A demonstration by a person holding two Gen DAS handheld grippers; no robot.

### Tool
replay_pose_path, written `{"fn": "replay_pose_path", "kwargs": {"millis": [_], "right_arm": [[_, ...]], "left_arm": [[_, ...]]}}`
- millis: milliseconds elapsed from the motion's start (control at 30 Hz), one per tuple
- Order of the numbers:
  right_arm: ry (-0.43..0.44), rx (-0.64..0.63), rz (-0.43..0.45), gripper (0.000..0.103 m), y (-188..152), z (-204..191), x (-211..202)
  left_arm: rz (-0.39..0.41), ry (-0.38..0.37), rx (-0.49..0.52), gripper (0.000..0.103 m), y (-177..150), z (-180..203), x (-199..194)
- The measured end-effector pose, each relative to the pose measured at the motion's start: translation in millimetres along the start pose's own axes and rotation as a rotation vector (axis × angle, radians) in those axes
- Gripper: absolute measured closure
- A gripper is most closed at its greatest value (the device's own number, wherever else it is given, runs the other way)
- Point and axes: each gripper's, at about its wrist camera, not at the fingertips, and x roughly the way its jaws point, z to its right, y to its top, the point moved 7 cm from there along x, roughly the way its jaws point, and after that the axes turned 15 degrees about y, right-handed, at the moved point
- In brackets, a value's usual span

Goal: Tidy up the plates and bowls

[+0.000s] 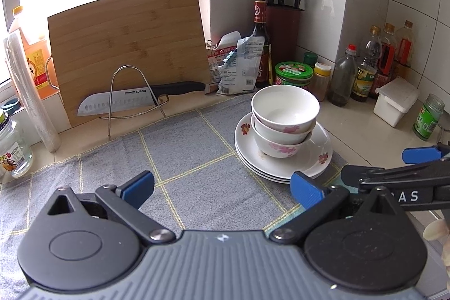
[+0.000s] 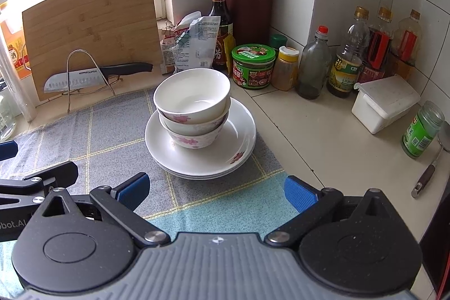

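Three white ceramic bowls w/ pink flower print (image 2: 192, 106) are seen nested upright, stacked on a pile of white ceramic plates w/ pink flower marks (image 2: 239, 148). The plate pile rests on a grey-blue checked cloth w/ yellow lines (image 2: 107, 137), spread over the pale tiled counter (image 2: 323, 142); the pile sits near the cloth's right edge.

The left tool (image 1: 222, 187) is held low over the cloth, blue-padded fingers (image 1: 139, 184) spread wide apart, nothing between them. The plate pile lies ahead and to its right, just beyond its right finger. The right tool (image 2: 216, 189) is likewise spread wide, empty, w/ the plate pile directly ahead, near but not touched. Each tool shows at the edge of the other's view, side by side.

Behind the cloth, a bamboo cutting board (image 1: 126, 47) is leaned vs. the window, w/ a black-handled santoku knife (image 1: 135, 100) laid across a wire rack (image 1: 132, 94) in front of it. In the corner a dark red knife block (image 2: 249, 10) is set, a dark soy-sauce bottle (image 2: 220, 27) just beside it. A green-lidded jar (image 2: 253, 66), a yellow-capped spice jar (image 2: 287, 66) and several oil/sauce bottles (image 2: 348, 63) are lined along the wall. A white plastic lidded box (image 2: 385, 103) and a small green glass jar (image 2: 422, 128) are placed at right, well apart from the plates.
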Motion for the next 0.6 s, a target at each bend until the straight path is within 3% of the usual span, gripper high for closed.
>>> {"fn": "replay_pose_path", "kwargs": {"millis": [600], "right_arm": [[-0.004,0.002,0.004,0.0,-1.3,-1.4,-1.3]], "left_arm": [[-0.003,-0.005,-0.01,0.001,0.3,-1.4,-2.6]]}}
